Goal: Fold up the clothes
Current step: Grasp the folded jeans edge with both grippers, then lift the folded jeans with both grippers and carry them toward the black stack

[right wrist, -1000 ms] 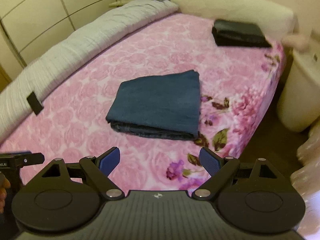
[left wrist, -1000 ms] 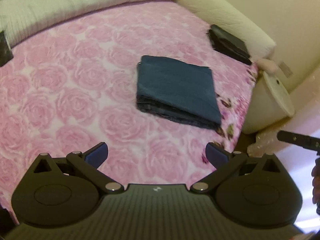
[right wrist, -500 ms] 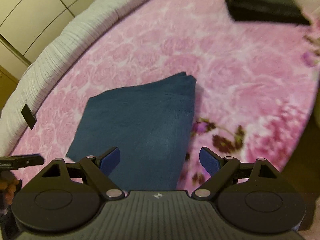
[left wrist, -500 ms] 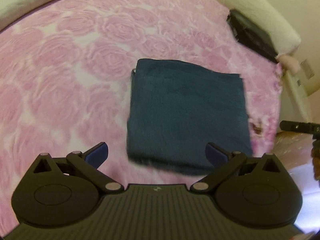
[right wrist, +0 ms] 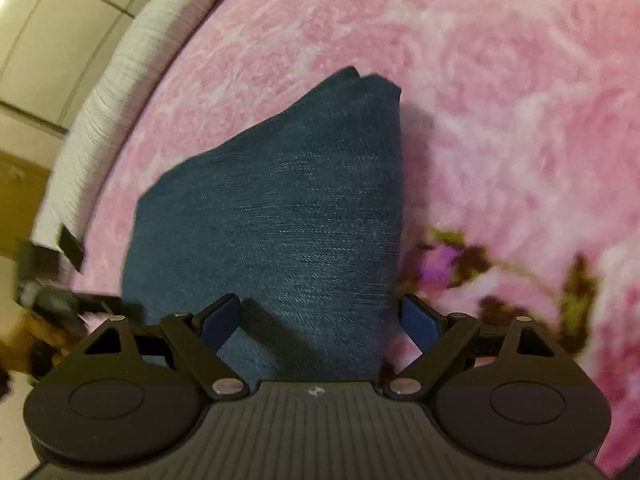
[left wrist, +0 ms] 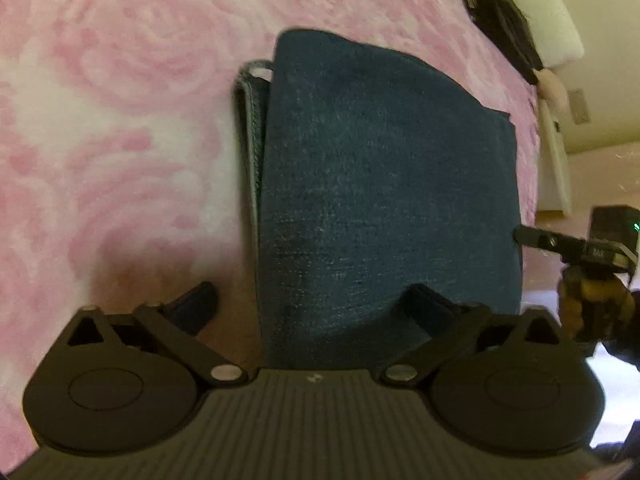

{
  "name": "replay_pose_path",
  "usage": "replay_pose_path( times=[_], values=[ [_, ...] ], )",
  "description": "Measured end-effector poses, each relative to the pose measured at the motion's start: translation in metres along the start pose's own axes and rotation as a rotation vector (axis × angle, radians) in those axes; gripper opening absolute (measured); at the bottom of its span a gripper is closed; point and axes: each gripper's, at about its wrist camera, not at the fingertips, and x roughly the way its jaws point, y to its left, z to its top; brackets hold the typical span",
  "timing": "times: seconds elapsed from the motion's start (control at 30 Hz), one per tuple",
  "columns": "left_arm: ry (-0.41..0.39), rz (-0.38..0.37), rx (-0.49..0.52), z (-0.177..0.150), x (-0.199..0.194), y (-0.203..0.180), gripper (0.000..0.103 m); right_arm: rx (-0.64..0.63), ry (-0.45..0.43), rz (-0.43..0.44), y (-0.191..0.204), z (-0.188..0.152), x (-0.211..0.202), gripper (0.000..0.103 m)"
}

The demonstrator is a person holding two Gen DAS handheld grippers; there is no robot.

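Note:
A folded dark blue denim garment (left wrist: 384,184) lies flat on the pink rose-patterned bedspread (left wrist: 120,120); it also shows in the right wrist view (right wrist: 288,232). My left gripper (left wrist: 312,308) is open and low over the garment's near left corner, straddling its left edge. My right gripper (right wrist: 322,316) is open and low over the near right corner, straddling the right edge. The right gripper also shows at the right of the left wrist view (left wrist: 576,248). Neither holds anything.
A second folded black garment (left wrist: 500,16) lies at the far end of the bed beside a cream bolster (left wrist: 556,12). A grey-white quilt roll (right wrist: 120,92) runs along the bed's far side, with cupboard doors (right wrist: 48,28) behind.
Both grippers have come down and forward from well above the bed to just over the denim garment's near corners. The jaws stay open. The garment has not moved.

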Motion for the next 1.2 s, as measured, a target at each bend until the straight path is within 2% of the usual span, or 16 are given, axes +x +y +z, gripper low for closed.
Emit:
replay_pose_path(
  times=[0.1, 0.17, 0.3, 0.4, 0.47, 0.5, 0.57, 0.63, 0.77, 0.8, 0.9, 1.0, 1.03, 1.17, 1.2],
  values=[
    [0.019, -0.086, -0.011, 0.006, 0.003, 0.004, 0.101, -0.014, -0.015, 0.045, -0.005, 0.001, 0.009, 0.091],
    [0.035, -0.162, -0.015, 0.01, 0.006, 0.005, 0.091, -0.017, -0.032, 0.082, -0.008, 0.001, 0.013, 0.092],
    [0.071, -0.104, 0.04, 0.015, 0.016, -0.009, 0.096, 0.037, -0.056, 0.139, -0.016, 0.004, 0.016, 0.092],
    [0.061, -0.115, 0.002, 0.013, 0.013, -0.003, 0.086, 0.1, -0.066, 0.162, -0.021, 0.005, 0.016, 0.09],
    [0.043, -0.114, -0.009, 0.011, 0.007, -0.002, 0.075, 0.135, -0.069, 0.164, -0.023, 0.006, 0.017, 0.085],
    [0.034, -0.111, -0.011, 0.009, 0.003, -0.004, 0.072, 0.148, -0.068, 0.159, -0.023, 0.007, 0.017, 0.083],
    [0.004, -0.101, -0.004, 0.006, -0.005, -0.007, 0.059, 0.171, -0.059, 0.147, -0.025, 0.009, 0.017, 0.072],
    [-0.022, -0.093, -0.001, 0.003, -0.015, -0.011, 0.05, 0.189, -0.049, 0.144, -0.028, 0.009, 0.013, 0.057],
    [-0.072, -0.071, 0.015, -0.005, -0.033, -0.023, 0.036, 0.146, -0.056, 0.113, -0.02, 0.009, 0.001, 0.036],
    [-0.08, -0.064, 0.023, -0.007, -0.036, -0.028, 0.035, 0.135, -0.064, 0.111, -0.016, 0.008, -0.003, 0.031],
    [-0.083, -0.057, 0.031, -0.014, -0.034, -0.037, 0.035, 0.109, -0.093, 0.104, -0.004, 0.005, -0.019, 0.03],
    [-0.087, -0.042, -0.002, -0.016, -0.02, -0.032, 0.047, 0.101, -0.087, 0.078, -0.01, 0.001, -0.022, 0.03],
    [-0.089, -0.038, -0.028, -0.016, -0.018, -0.027, 0.055, 0.096, -0.082, 0.075, -0.012, 0.001, -0.019, 0.032],
    [-0.085, -0.05, -0.081, -0.032, -0.021, -0.015, 0.059, 0.092, -0.068, 0.065, -0.013, 0.003, -0.011, 0.039],
    [-0.089, -0.049, -0.095, -0.039, -0.024, -0.013, 0.06, 0.084, -0.063, 0.061, -0.011, 0.003, -0.01, 0.044]
  ],
)
